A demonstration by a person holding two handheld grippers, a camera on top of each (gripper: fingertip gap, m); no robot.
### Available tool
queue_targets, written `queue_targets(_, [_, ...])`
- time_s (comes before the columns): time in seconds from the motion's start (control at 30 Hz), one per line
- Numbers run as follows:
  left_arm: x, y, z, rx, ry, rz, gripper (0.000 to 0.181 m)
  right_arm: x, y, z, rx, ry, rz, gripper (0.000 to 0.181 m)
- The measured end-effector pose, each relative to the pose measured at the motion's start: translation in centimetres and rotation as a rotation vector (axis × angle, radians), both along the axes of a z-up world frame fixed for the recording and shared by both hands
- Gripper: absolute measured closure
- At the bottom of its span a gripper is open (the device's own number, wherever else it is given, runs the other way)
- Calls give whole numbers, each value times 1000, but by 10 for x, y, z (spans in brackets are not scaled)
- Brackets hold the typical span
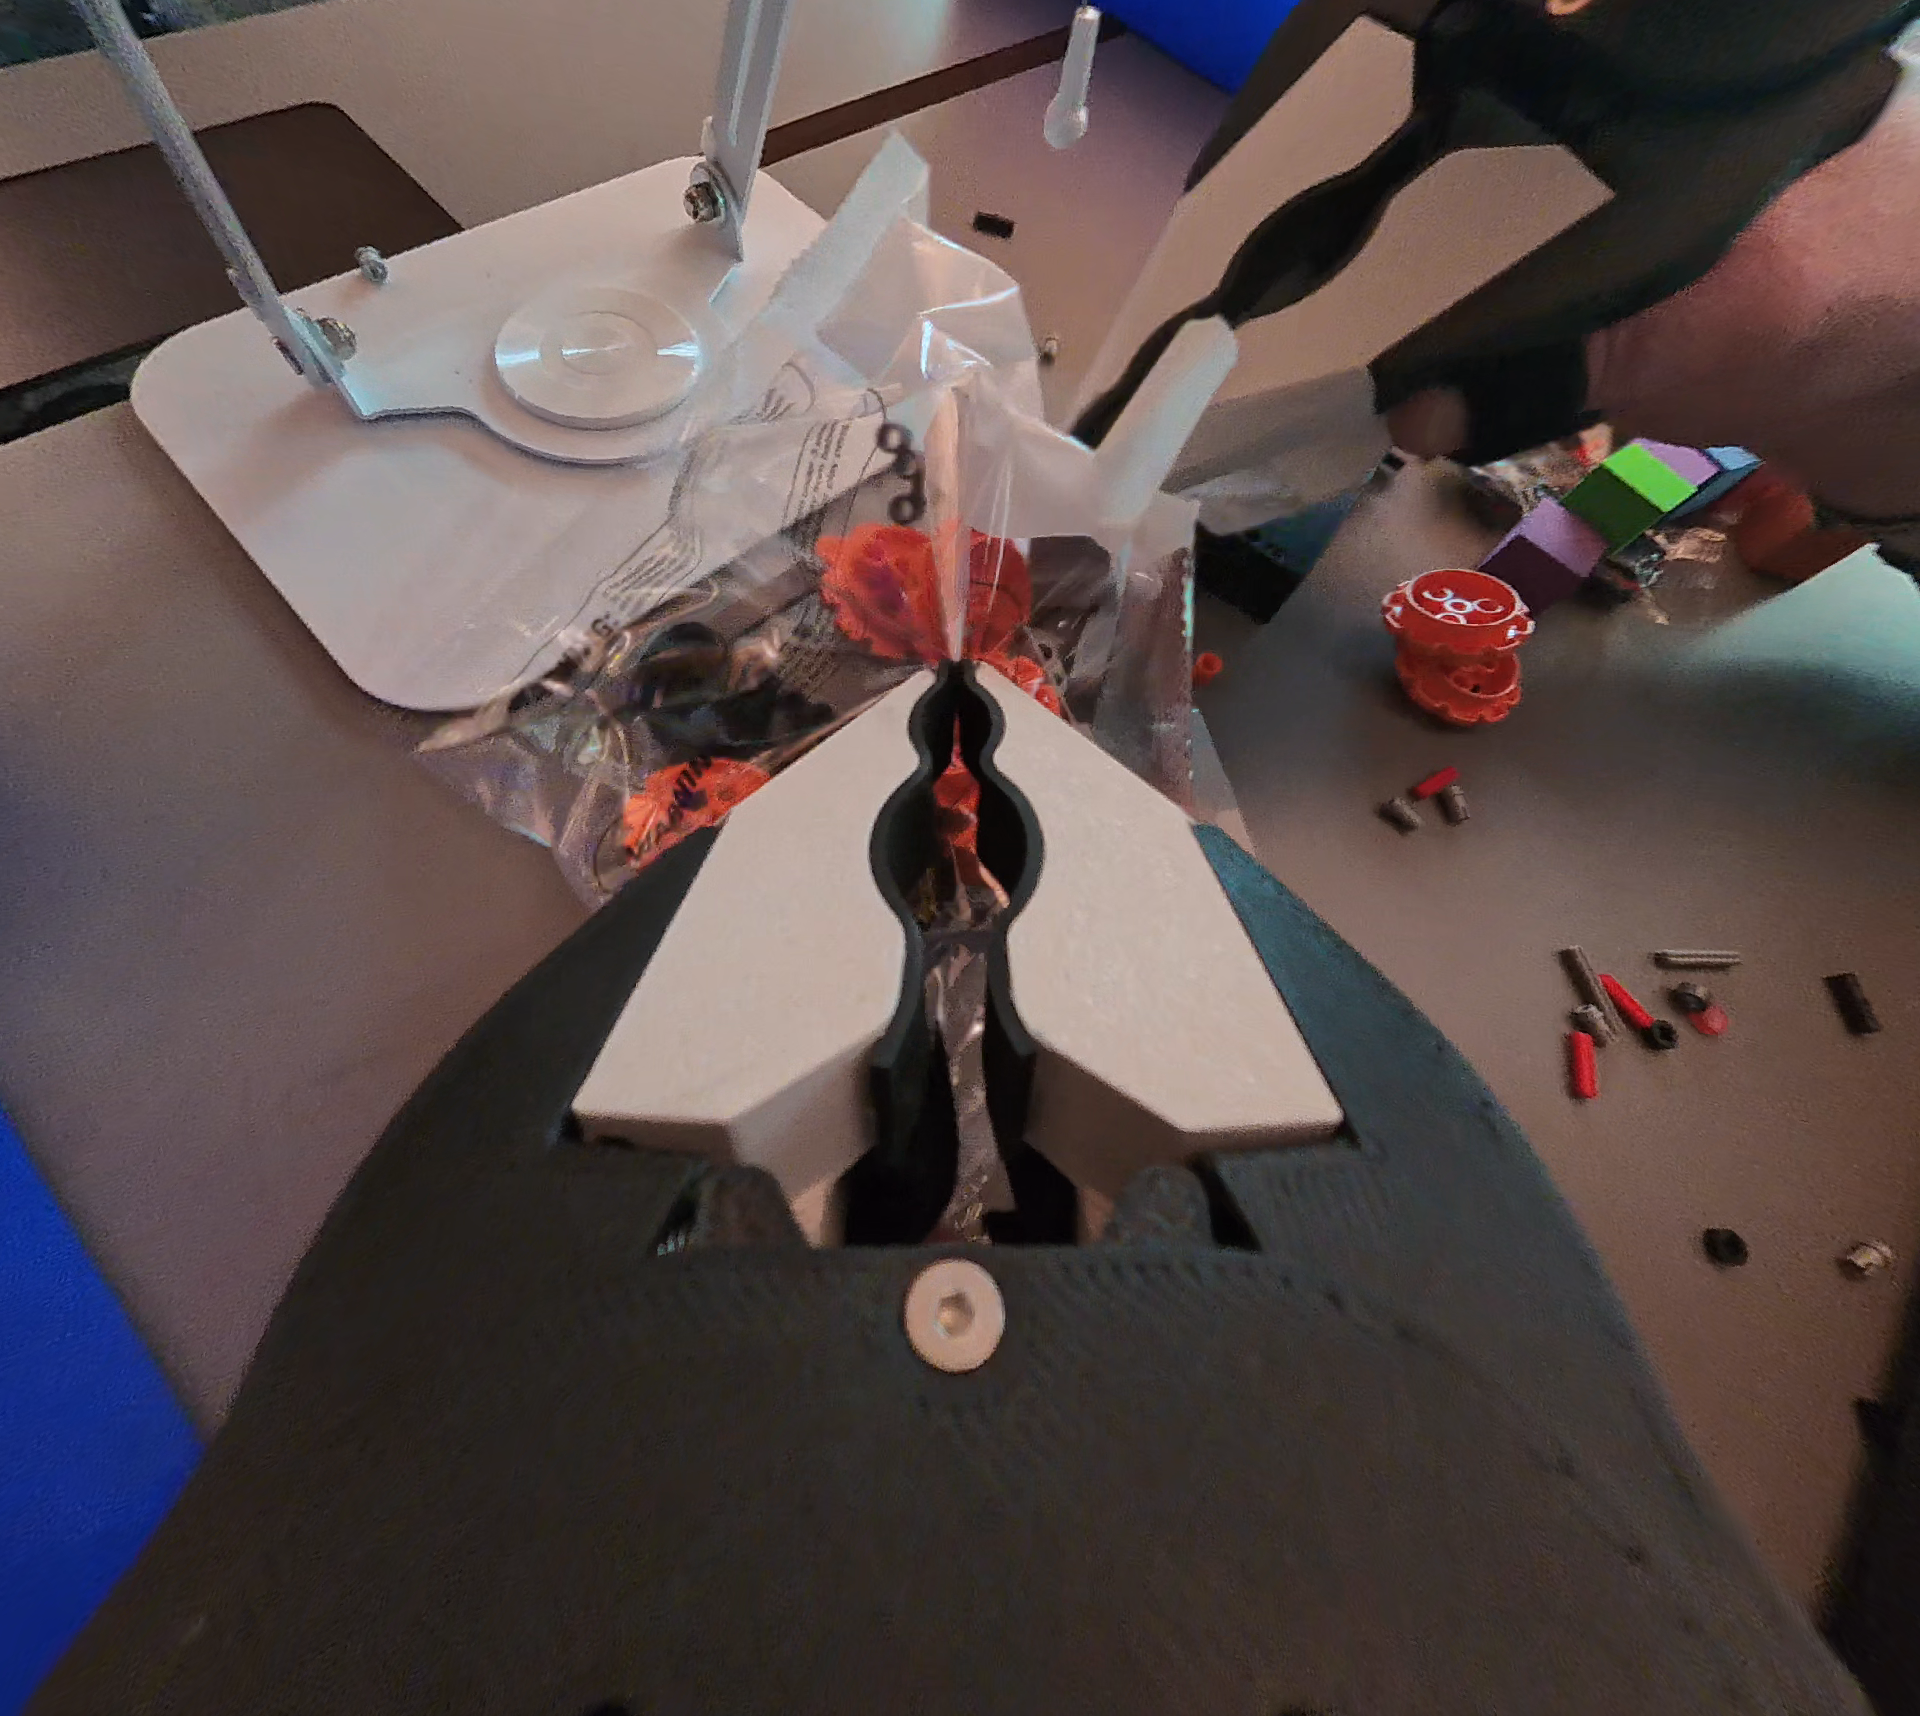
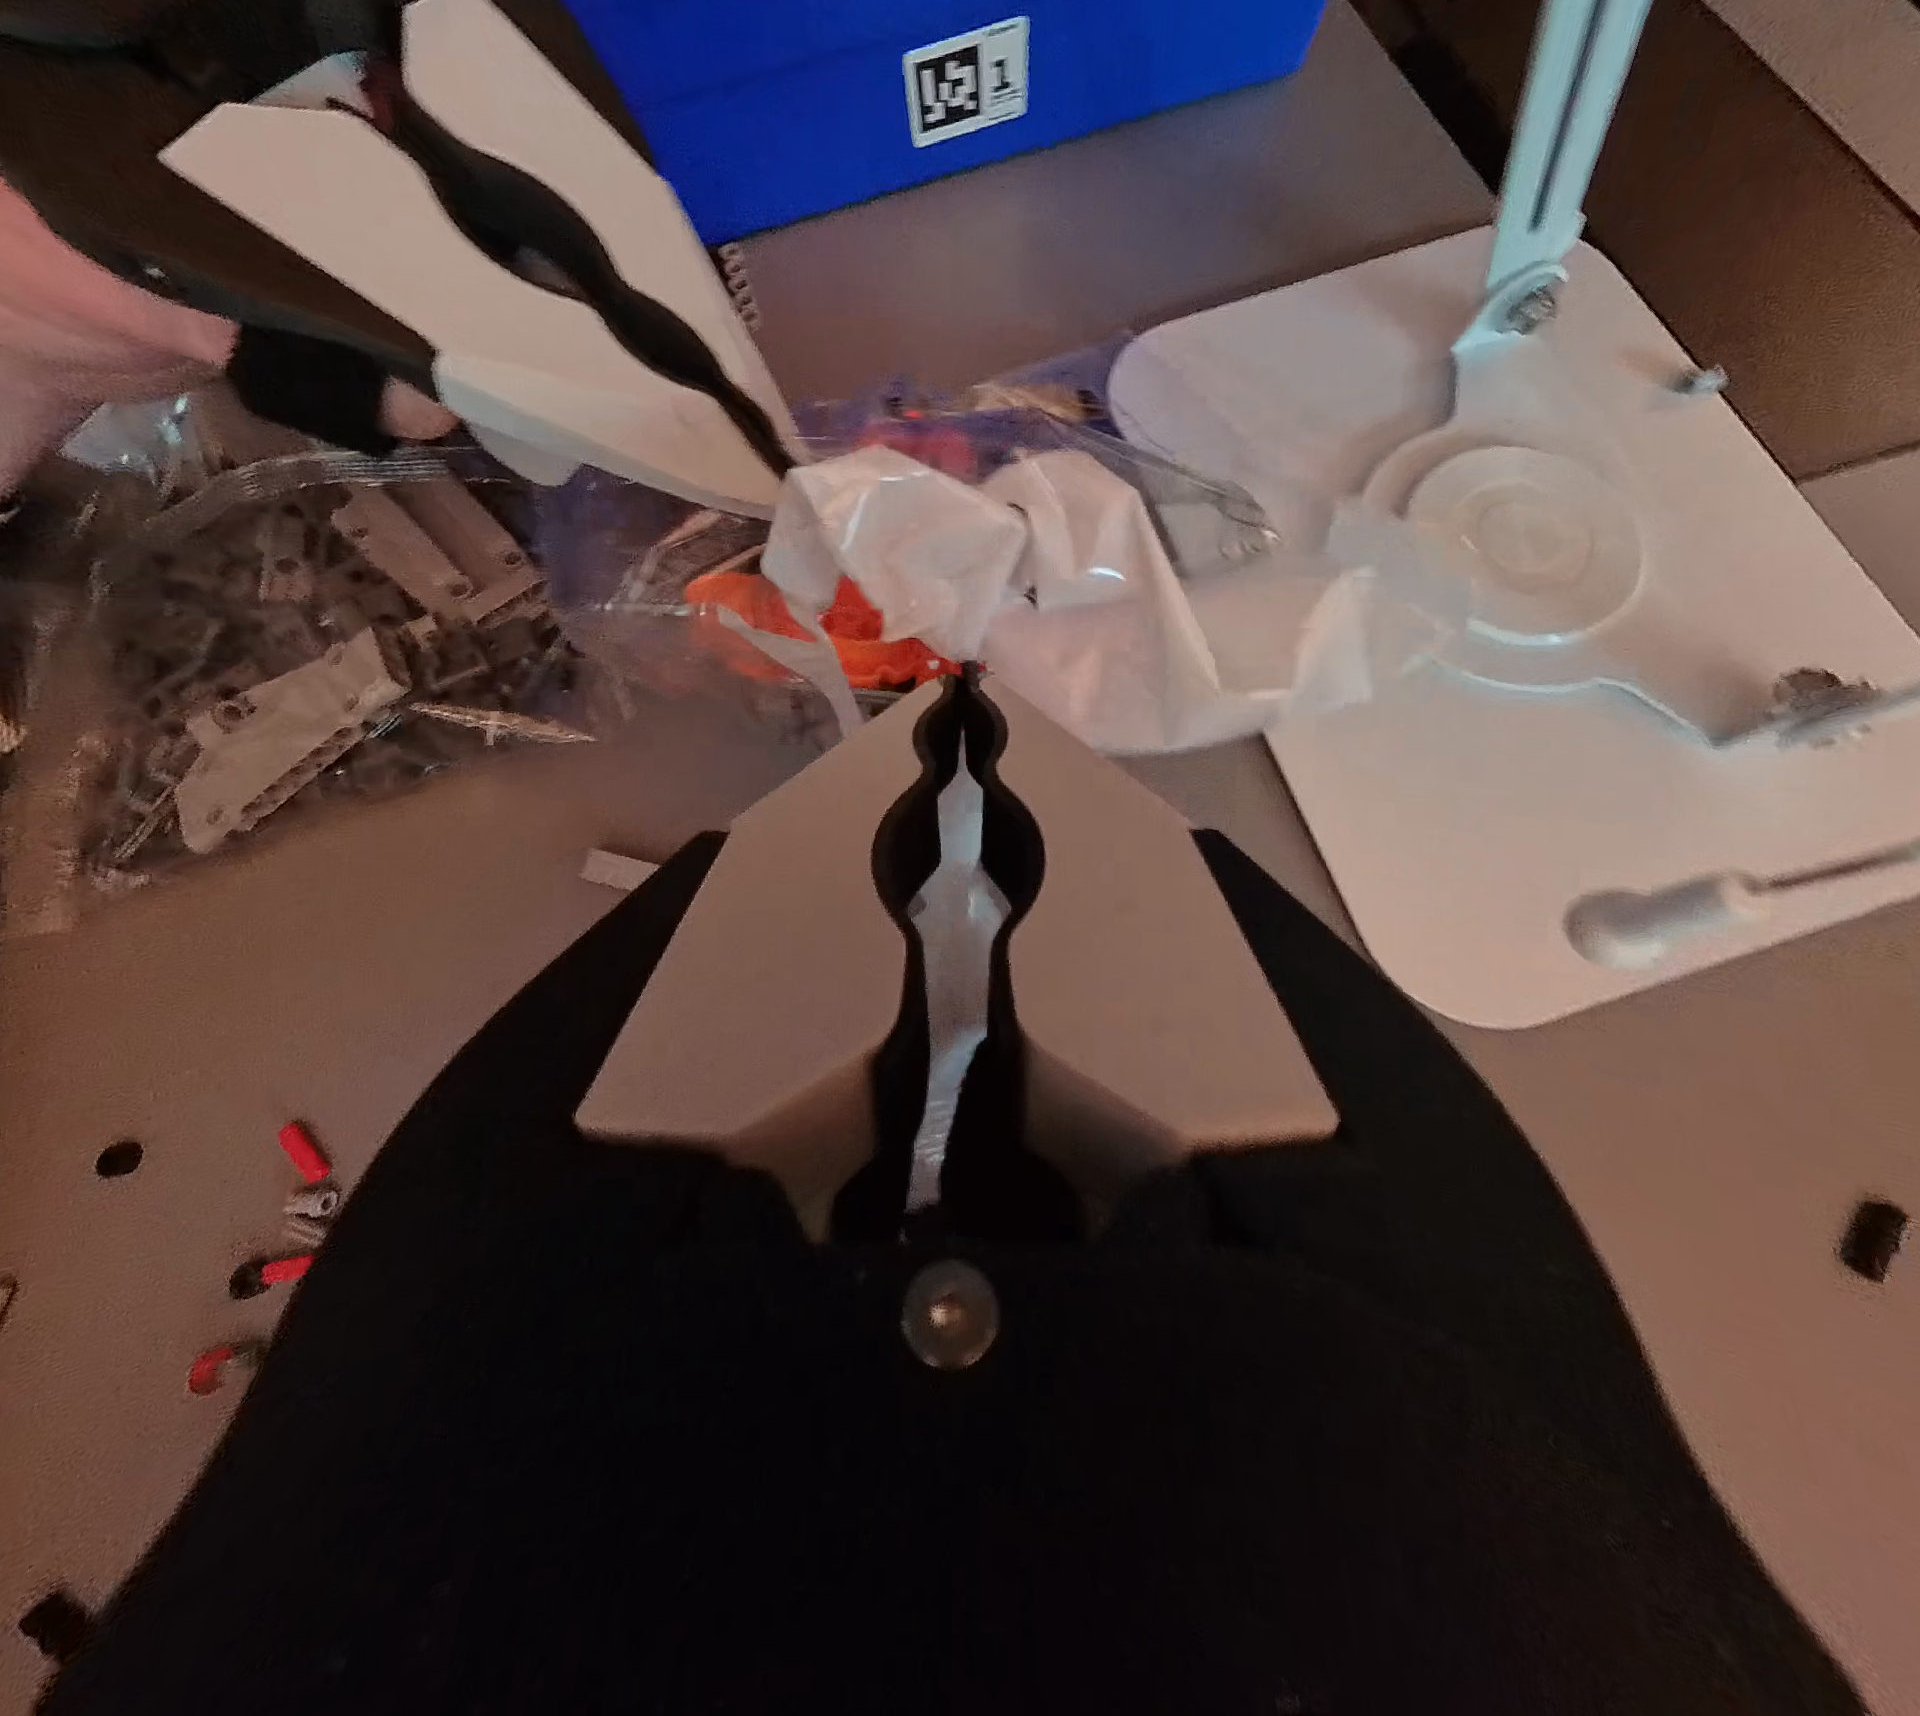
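A crinkled clear plastic bag of orange gear parts [image 1: 883,544] is pinched from opposite sides, so it is stretched between the left gripper [image 1: 954,674] and right gripper [image 2: 961,679], both clamped fully onto its film, beside the white stand base [image 1: 416,523] on the brown table [image 1: 1455,1199].

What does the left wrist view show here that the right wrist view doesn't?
Only the left wrist view: a stack of red gears and coloured blocks on the table. Only the right wrist view: a bag of grey parts and a square marker label on the blue bin. Both share the clear plastic bag of orange parts, pinched by the left gripper and the right gripper, plus the white stand base.
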State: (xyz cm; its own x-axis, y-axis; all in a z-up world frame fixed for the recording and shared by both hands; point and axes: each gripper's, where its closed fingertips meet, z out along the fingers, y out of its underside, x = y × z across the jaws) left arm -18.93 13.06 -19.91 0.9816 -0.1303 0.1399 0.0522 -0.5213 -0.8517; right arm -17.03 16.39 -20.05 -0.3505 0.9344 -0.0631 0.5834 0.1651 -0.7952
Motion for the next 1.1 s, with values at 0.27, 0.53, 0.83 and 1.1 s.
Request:
queue_targets(0.27, [6, -1, 0, 6, -10, -34, 181, -11, 0, -3, -49, -14, -33, 181])
queue_targets(0.53, [1, -1, -5, -3, -27, -21, 181, -15, -35, -21, -4, -90, 150, 169])
queue_targets(0.83, [-29, -27, -17, -170, 135, 115, 163, -20, -32, -43, 52, -141, 118, 173])
queue_targets(1.1, [-59, -52, -18, -233, 135, 256, 164, -27, -35, -39, 31, -123, 110, 181])
